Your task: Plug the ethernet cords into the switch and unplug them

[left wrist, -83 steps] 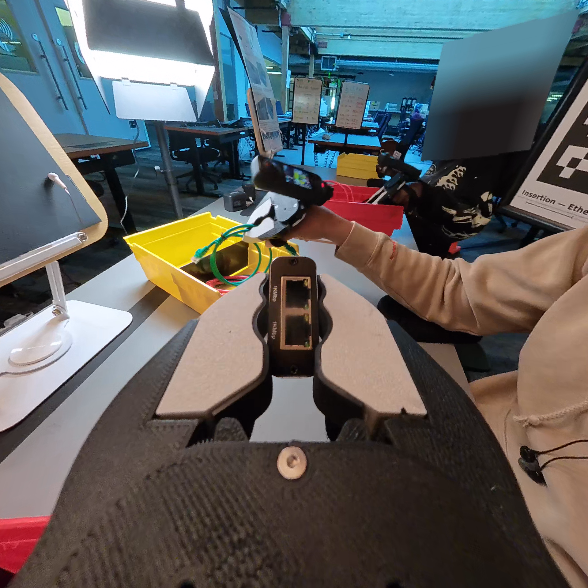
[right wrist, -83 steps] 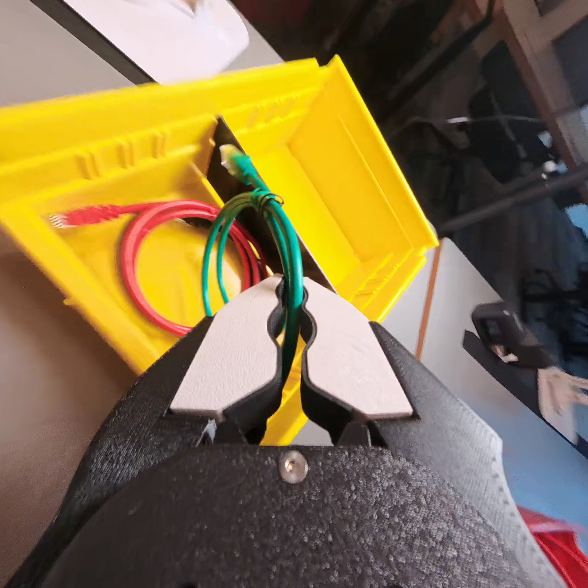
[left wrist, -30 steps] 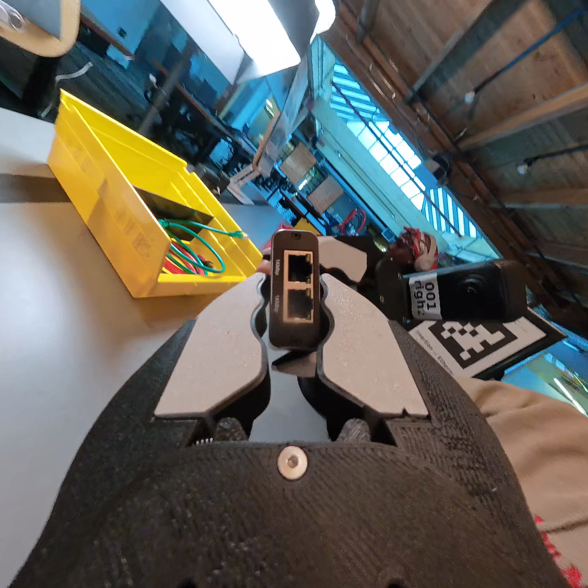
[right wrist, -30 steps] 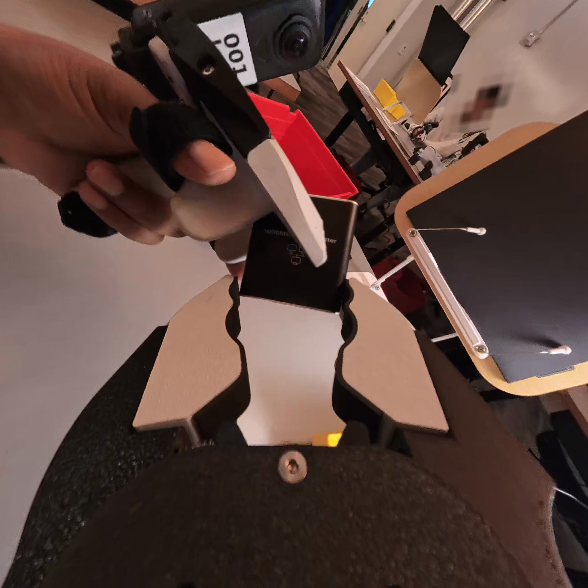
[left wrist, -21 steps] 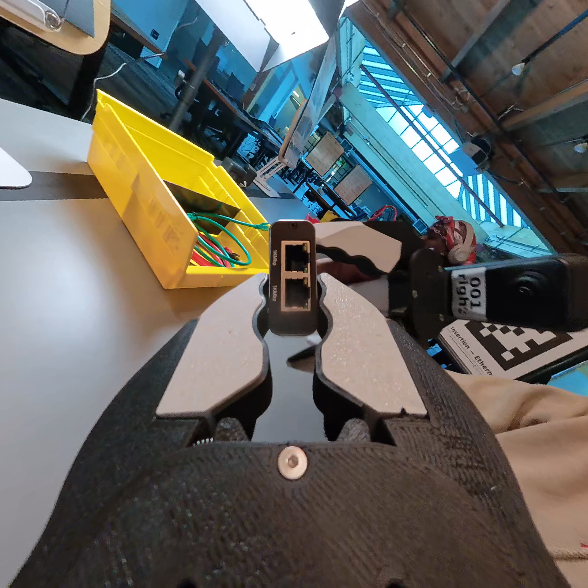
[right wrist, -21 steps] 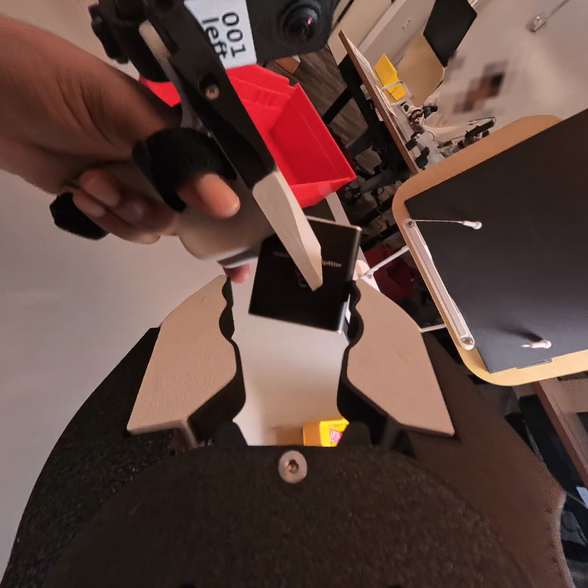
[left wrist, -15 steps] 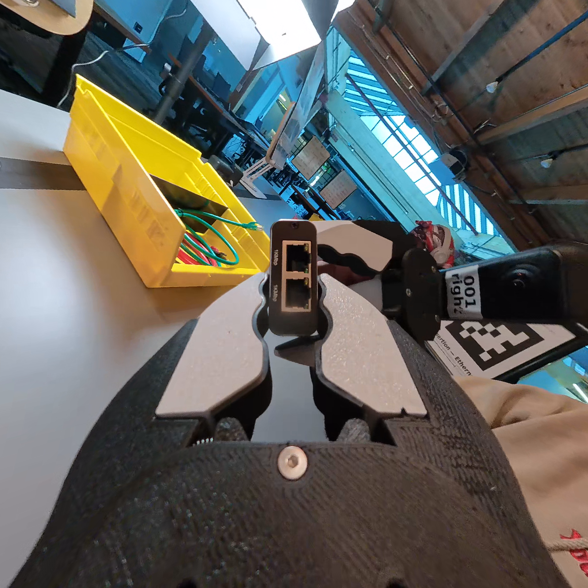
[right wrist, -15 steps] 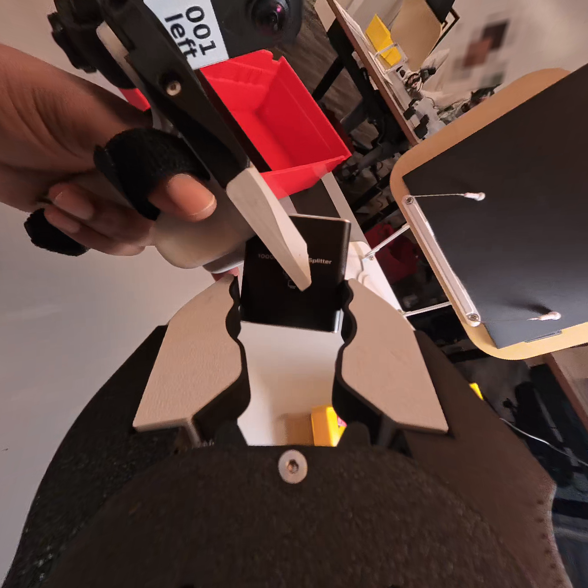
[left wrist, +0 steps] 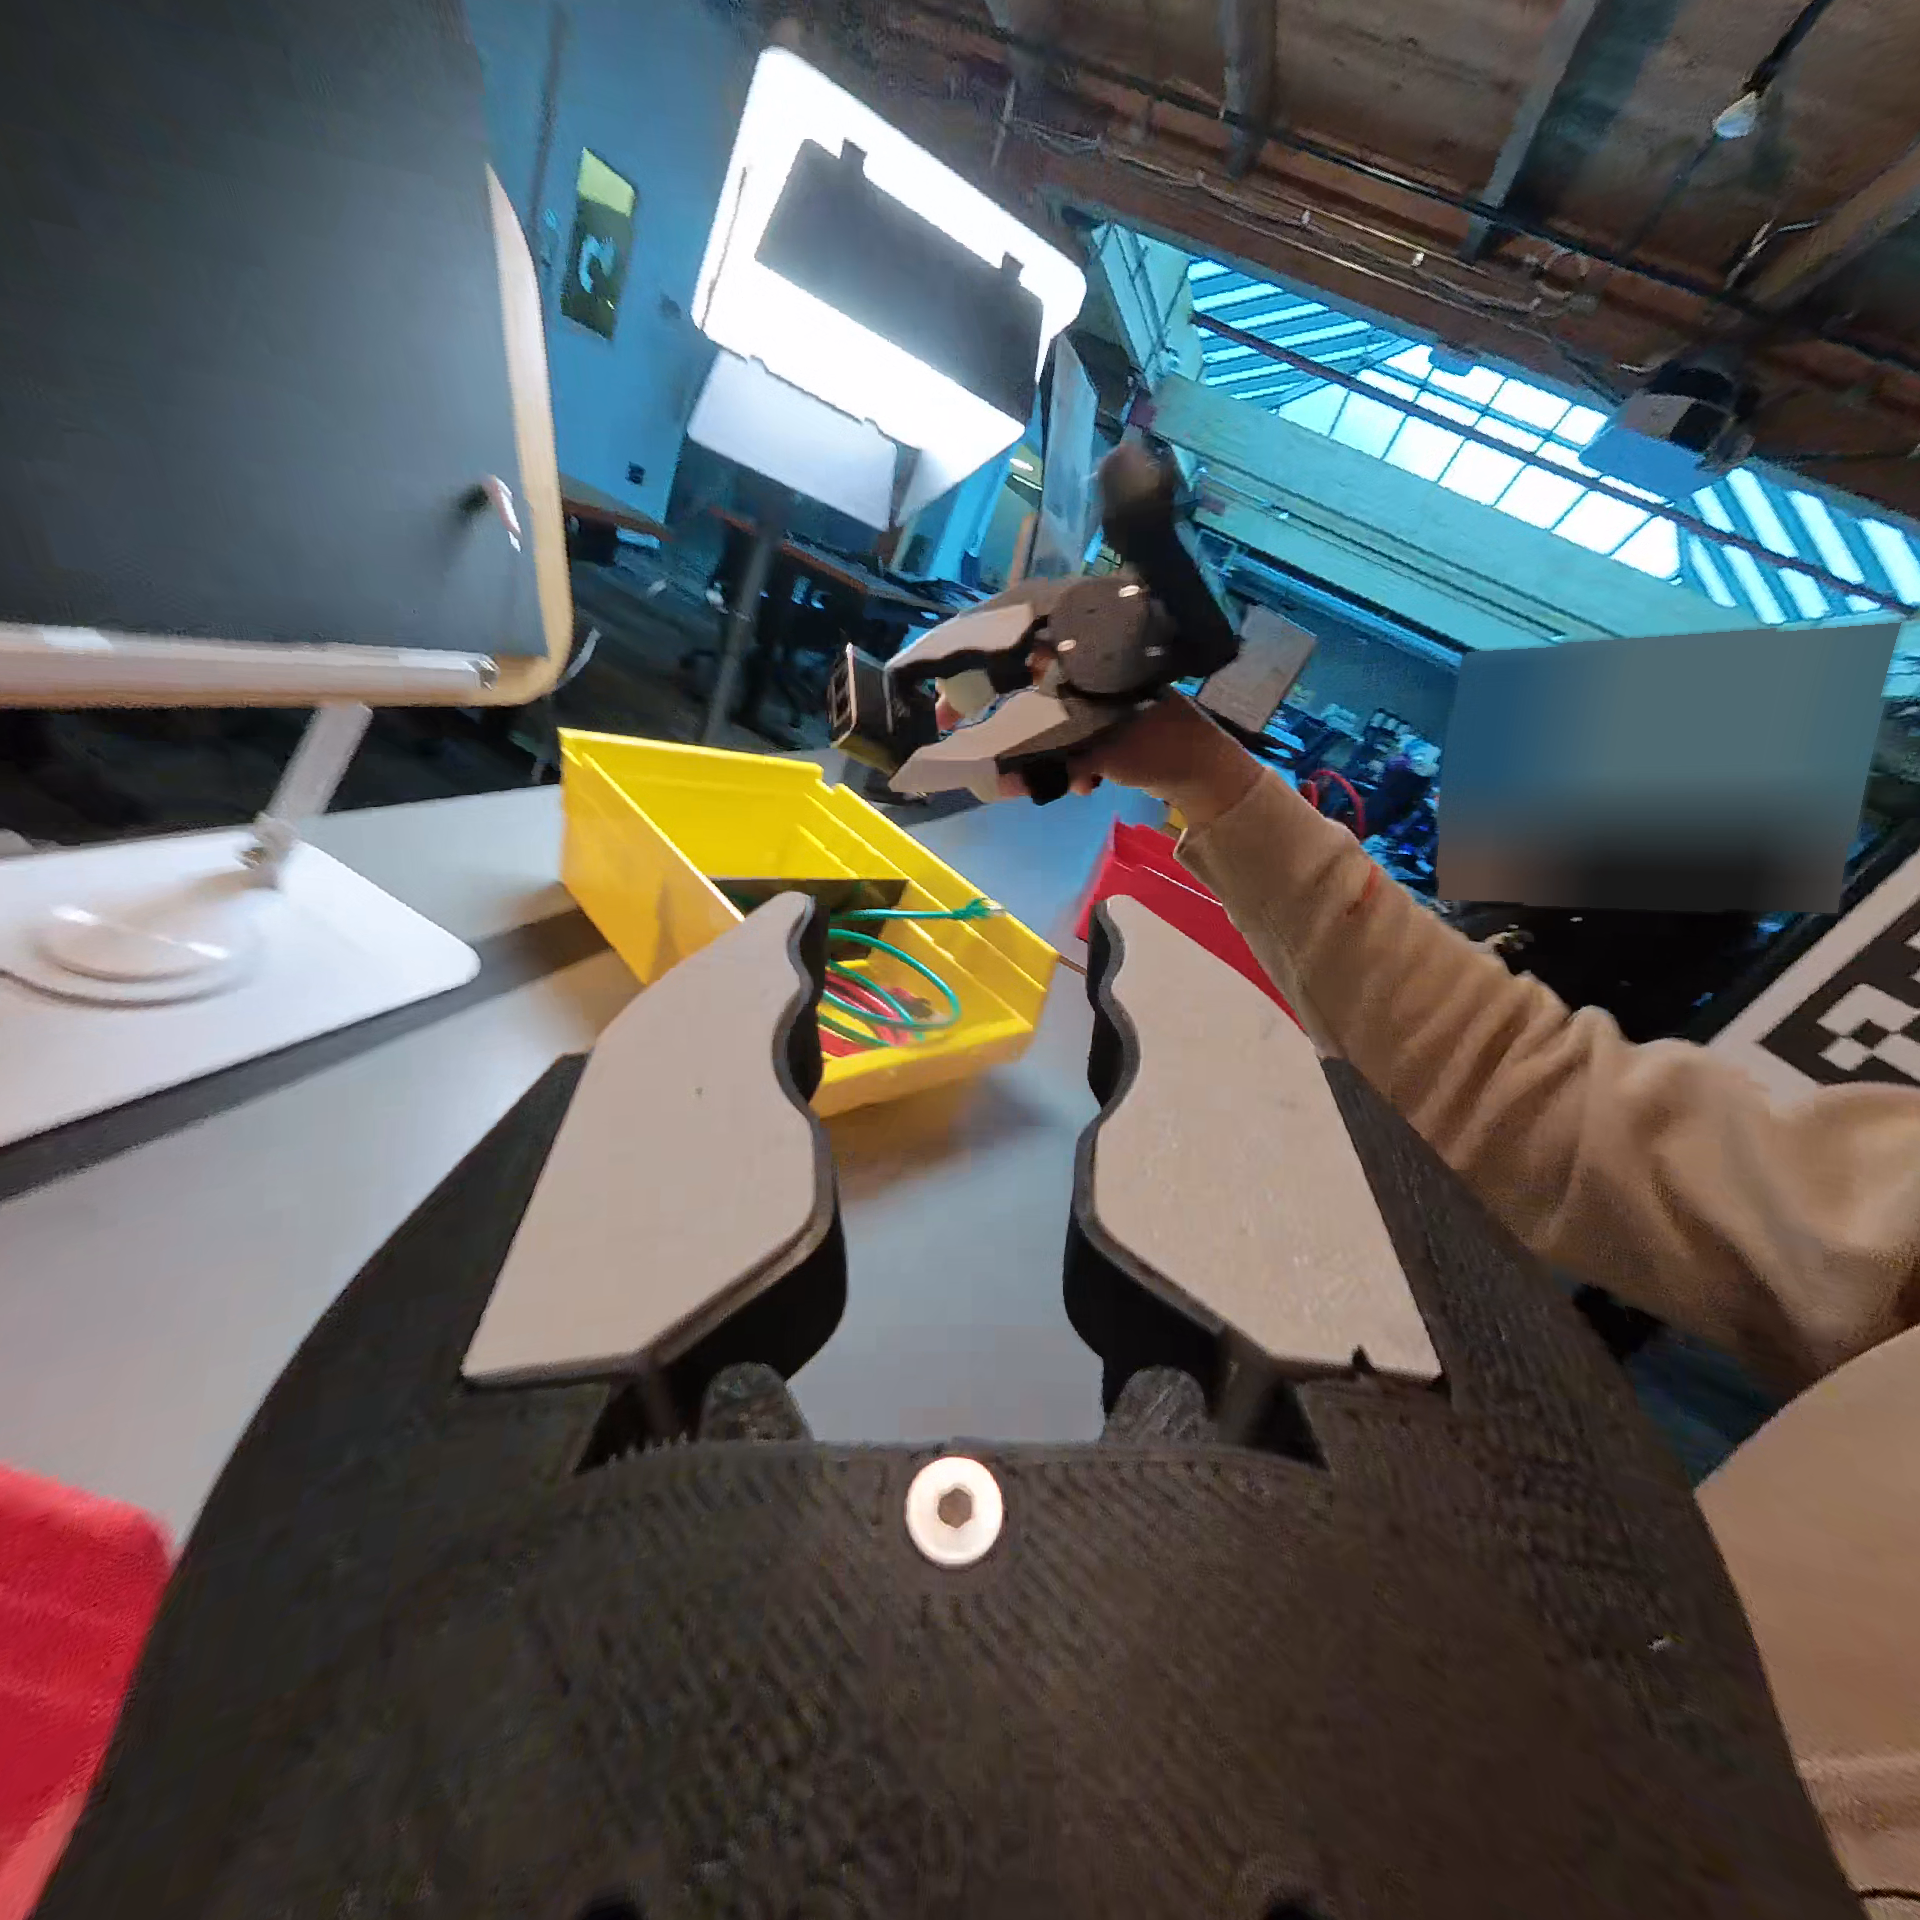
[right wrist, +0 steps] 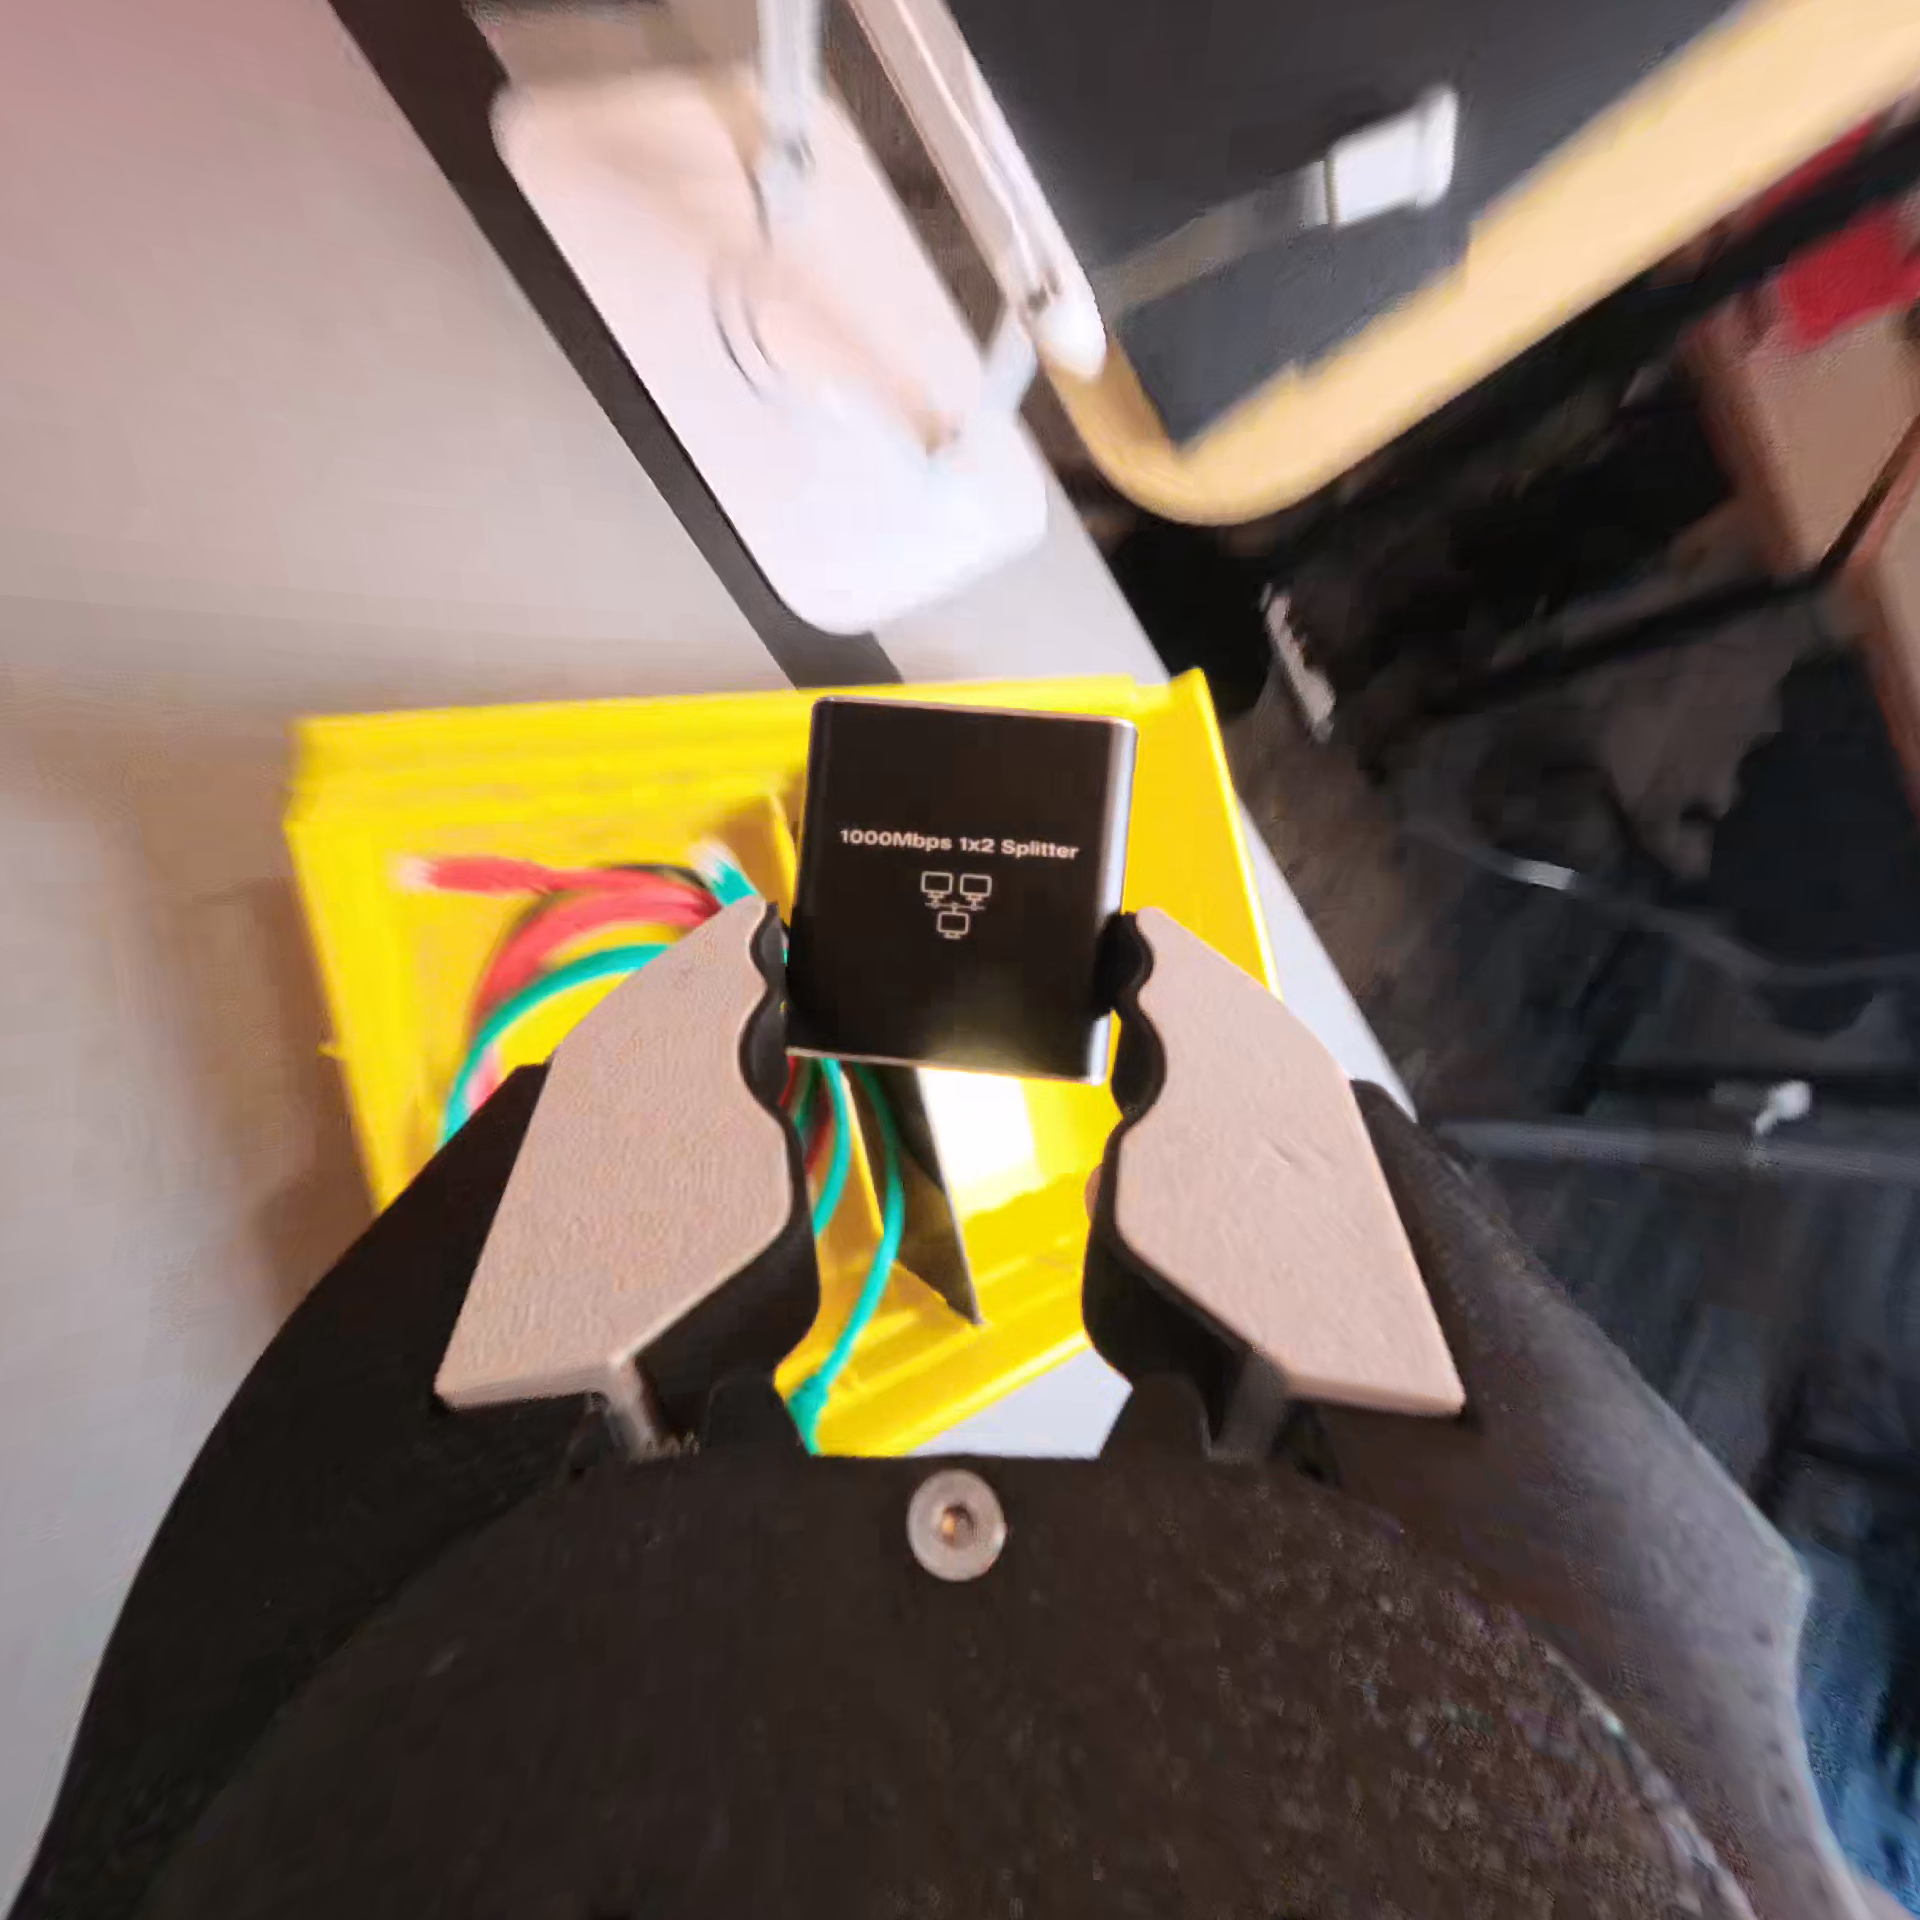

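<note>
Bench [left wrist: 187, 1278]: pale grey top with a dark strip running across it; it carries the bins and a white stand base.
Yellow bin [left wrist: 665, 831]: sits on the bench ahead of the left gripper; ribbed inner walls and a dark divider.
Cords: a green cord [left wrist: 914, 992] and a red cord [left wrist: 862, 1013] lie coiled together in the yellow bin; in the right wrist view the green cord [right wrist: 868, 1236] and red cord [right wrist: 561, 883] show blurred below the switch.
Switch [right wrist: 961, 894]: small black box, held in the air above the yellow bin [right wrist: 1184, 831], flat face toward the right camera; in the left wrist view the switch [left wrist: 868, 712] shows small, its port face turned left.
Right gripper [right wrist: 951, 966]: jaws pinch the switch by its two side edges; in the left wrist view the right gripper [left wrist: 925, 717] is raised above the bench, held by a hand on a beige sleeve [left wrist: 1455, 1049].
Left gripper [left wrist: 951, 977]: jaws spread wide, nothing between them, above the bench and pointing toward the yellow bin.
Red bins: one red bin [left wrist: 1174, 894] beyond the yellow bin; a red corner [left wrist: 62, 1642] at lower left.
Stand [left wrist: 208, 966]: white base on the bench, carrying a dark board [left wrist: 239, 312] with a light wooden edge.
Room: open workshop, timber ceiling [left wrist: 1455, 135], skylights [left wrist: 1558, 436], a bright light panel [left wrist: 883, 301], desks farther off.
Marker board [left wrist: 1860, 1029]: black-and-white pattern at the right edge.
</note>
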